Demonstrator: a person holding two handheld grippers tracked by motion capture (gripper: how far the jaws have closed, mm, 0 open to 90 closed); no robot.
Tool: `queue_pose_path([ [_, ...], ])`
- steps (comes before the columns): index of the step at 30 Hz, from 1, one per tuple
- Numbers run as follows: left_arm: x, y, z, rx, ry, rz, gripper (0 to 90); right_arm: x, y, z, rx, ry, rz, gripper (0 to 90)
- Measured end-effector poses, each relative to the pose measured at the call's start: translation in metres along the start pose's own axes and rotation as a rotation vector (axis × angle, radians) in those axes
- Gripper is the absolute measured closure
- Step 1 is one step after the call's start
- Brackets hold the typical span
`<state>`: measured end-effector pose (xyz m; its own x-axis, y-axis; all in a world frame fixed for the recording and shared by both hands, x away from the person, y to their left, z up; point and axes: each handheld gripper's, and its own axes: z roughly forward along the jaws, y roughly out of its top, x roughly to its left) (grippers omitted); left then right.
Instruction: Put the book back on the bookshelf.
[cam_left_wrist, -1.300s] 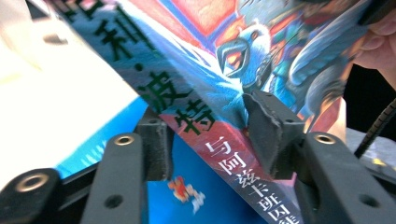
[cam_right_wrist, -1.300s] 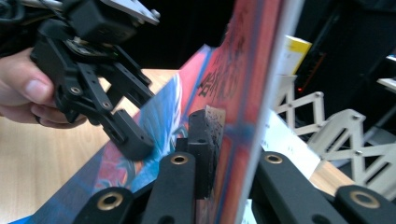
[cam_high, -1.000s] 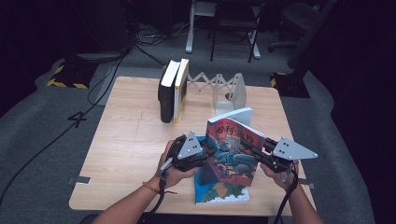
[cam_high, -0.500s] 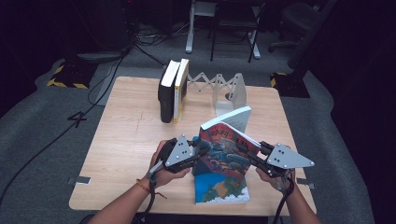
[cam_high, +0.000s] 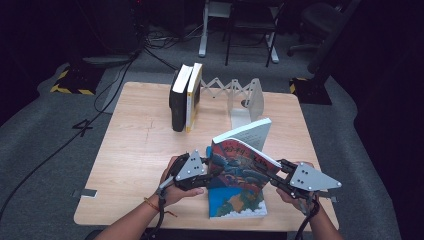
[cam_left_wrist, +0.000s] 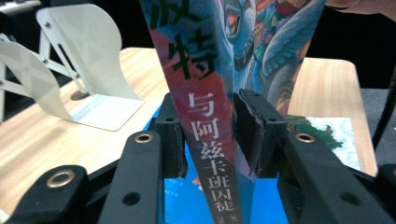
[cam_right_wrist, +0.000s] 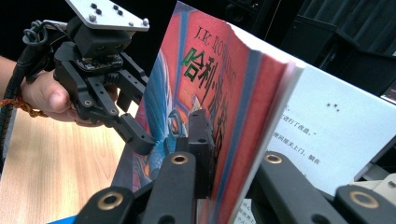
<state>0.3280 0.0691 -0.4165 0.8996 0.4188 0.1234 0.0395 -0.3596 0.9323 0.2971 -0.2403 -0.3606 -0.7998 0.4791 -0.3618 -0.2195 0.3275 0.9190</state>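
Observation:
A colourful paperback (cam_high: 239, 162) stands upright above the table, held from both sides. My left gripper (cam_high: 207, 174) pinches its spine (cam_left_wrist: 205, 116); both pads (cam_left_wrist: 173, 135) touch it, though the jaws have just eased open a little. My right gripper (cam_high: 274, 176) is shut on the front cover and a wad of pages (cam_right_wrist: 233, 93). The rest of the pages (cam_right_wrist: 327, 126) splay open behind. In the right gripper view, one of the left gripper's fingers (cam_right_wrist: 135, 135) lies against the cover. A second book (cam_high: 235, 204) with a blue cover lies flat under the held one.
Two books (cam_high: 185, 97) stand upright at the back left of the wooden table (cam_high: 135, 150). Beside them stands a white folding bookend (cam_high: 242, 95), which also shows in the left gripper view (cam_left_wrist: 79, 70). Chairs and cables are on the floor beyond.
Both grippers and the held book have drifted a little lower and toward the near edge. The book stays gripped from both sides.

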Motion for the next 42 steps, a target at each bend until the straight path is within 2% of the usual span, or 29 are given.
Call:
queue_pose_path([
  [5,-0.002,-0.003,0.003,0.013,-0.004,-0.005,66.2,-0.002,-0.004,-0.004,0.003,-0.028,0.014,76.7],
  [7,-0.003,-0.004,0.003,0.006,-0.009,-0.004,69.1,-0.003,-0.008,-0.008,0.010,-0.048,0.027,70.6],
  [9,-0.004,-0.004,0.002,0.005,-0.015,-0.007,70.4,-0.004,-0.012,-0.012,0.022,-0.064,0.036,68.3],
  [13,-0.006,-0.004,0.001,0.006,-0.031,0.006,71.4,-0.010,-0.027,-0.023,0.047,-0.132,0.102,57.4],
  [17,-0.011,-0.005,0.002,-0.004,-0.028,0.028,72.1,-0.020,-0.044,-0.020,0.096,-0.195,0.167,46.5],
  [19,-0.012,-0.005,0.002,-0.009,-0.037,0.026,72.5,-0.023,-0.053,-0.014,0.122,-0.193,0.209,40.2],
  [21,-0.012,-0.006,0.002,-0.016,-0.049,0.024,73.1,-0.023,-0.060,-0.007,0.157,-0.184,0.225,37.1],
  [25,-0.014,-0.006,0.003,-0.022,-0.060,0.033,73.3,-0.015,-0.070,0.011,0.204,-0.119,0.219,35.8],
  [28,-0.018,-0.007,0.005,-0.023,-0.041,0.028,72.6,-0.010,-0.069,0.016,0.217,-0.115,0.207,37.0],
  [30,-0.019,-0.007,0.008,-0.017,-0.034,0.024,71.9,-0.008,-0.068,0.017,0.227,-0.130,0.193,37.1],
  [34,-0.022,-0.010,0.016,-0.028,-0.019,-0.004,68.6,-0.006,-0.066,0.018,0.230,-0.138,0.195,37.7],
  [37,-0.021,-0.010,0.018,-0.035,-0.021,-0.015,69.2,-0.007,-0.067,0.018,0.226,-0.135,0.199,38.8],
  [42,-0.022,-0.010,0.022,-0.039,-0.002,-0.024,66.6,-0.007,-0.067,0.018,0.225,-0.138,0.205,38.9],
])
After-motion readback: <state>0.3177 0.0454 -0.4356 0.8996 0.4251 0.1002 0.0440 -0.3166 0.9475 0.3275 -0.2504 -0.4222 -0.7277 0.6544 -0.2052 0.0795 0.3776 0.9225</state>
